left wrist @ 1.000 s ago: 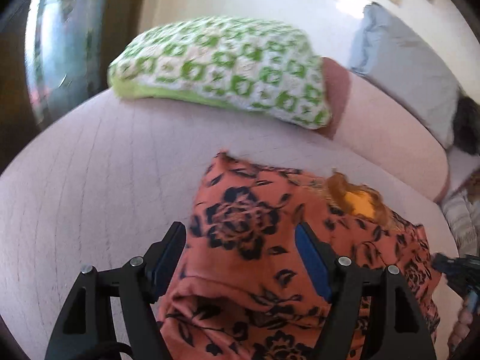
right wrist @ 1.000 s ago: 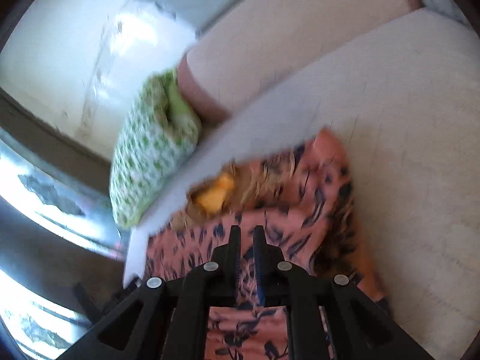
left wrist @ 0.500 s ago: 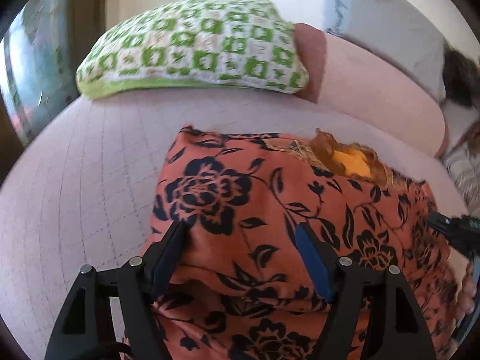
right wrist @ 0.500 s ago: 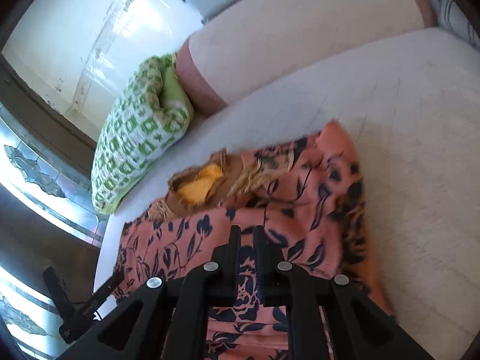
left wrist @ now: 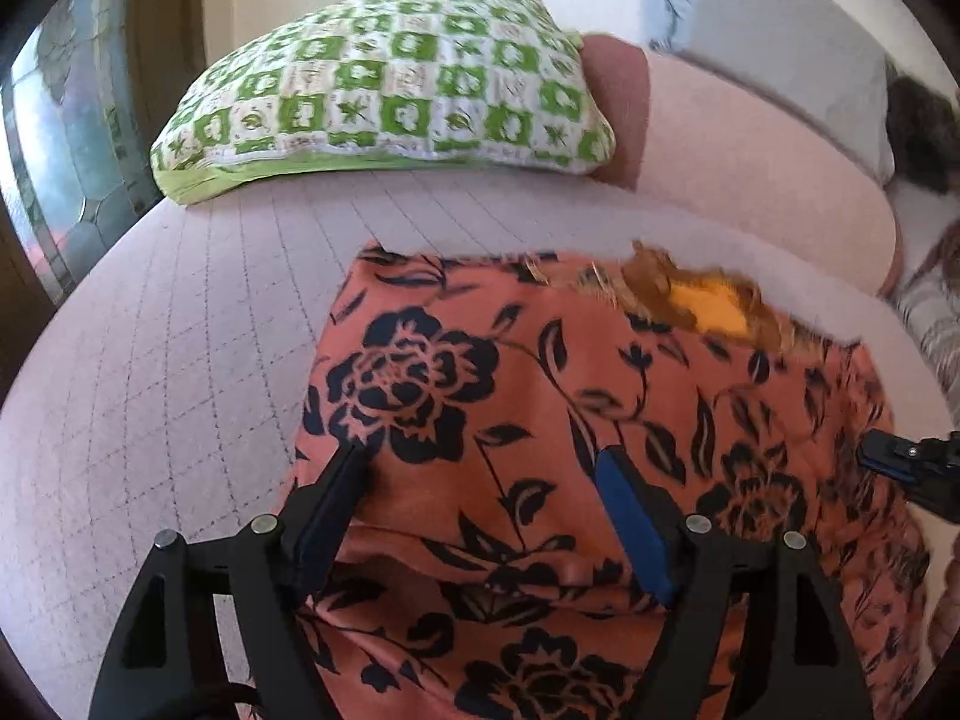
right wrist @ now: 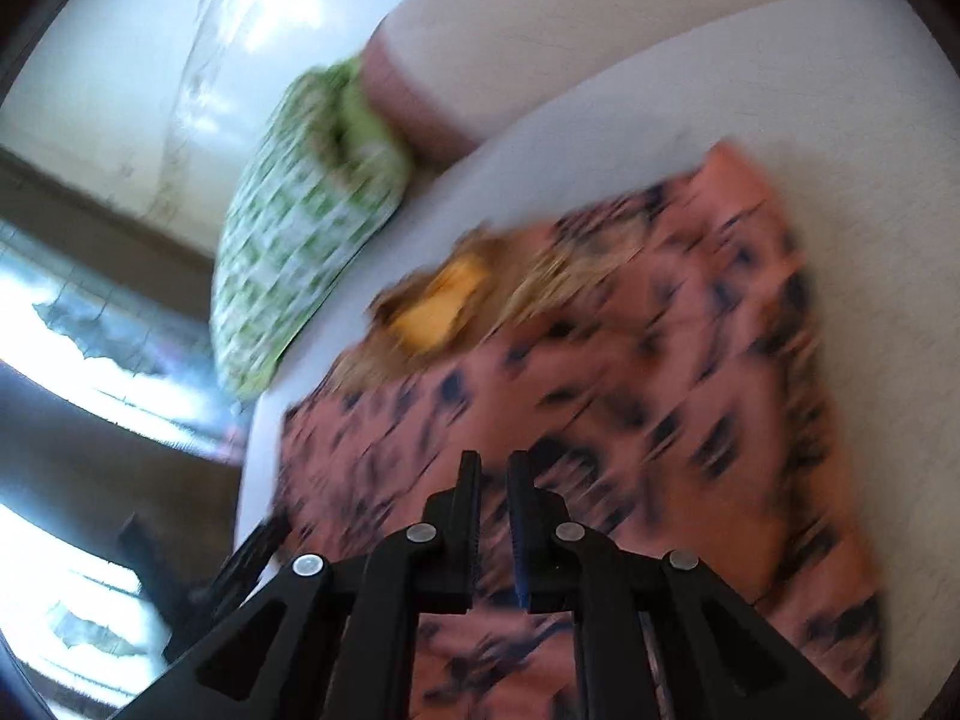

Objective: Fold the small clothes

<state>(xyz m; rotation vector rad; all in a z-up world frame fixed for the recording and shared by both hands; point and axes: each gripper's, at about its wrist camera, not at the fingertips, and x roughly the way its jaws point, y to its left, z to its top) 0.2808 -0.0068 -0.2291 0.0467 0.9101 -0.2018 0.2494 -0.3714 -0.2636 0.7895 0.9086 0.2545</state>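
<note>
Left gripper (left wrist: 483,480) jaws wide over garment (left wrist: 576,408) on bed (left wrist: 180,324); right gripper (right wrist: 493,471) jaws nearly closed, pinch on cloth unclear.

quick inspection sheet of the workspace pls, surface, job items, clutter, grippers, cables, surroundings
surface: pale quilted couch seat, stitched grid, mostly bare on the left.
job's things: orange floral garment spread on the seat, yellow lining showing at its far edge.
clutter: green-and-white patterned cushion at the back; grey pillow on the backrest; striped fabric at far right.
grippers: left gripper open over the garment; right gripper nearly closed, whether it pinches cloth is unclear through the blur.
cables: nothing seen.
surroundings: glass pane at left, pale wall behind.
</note>
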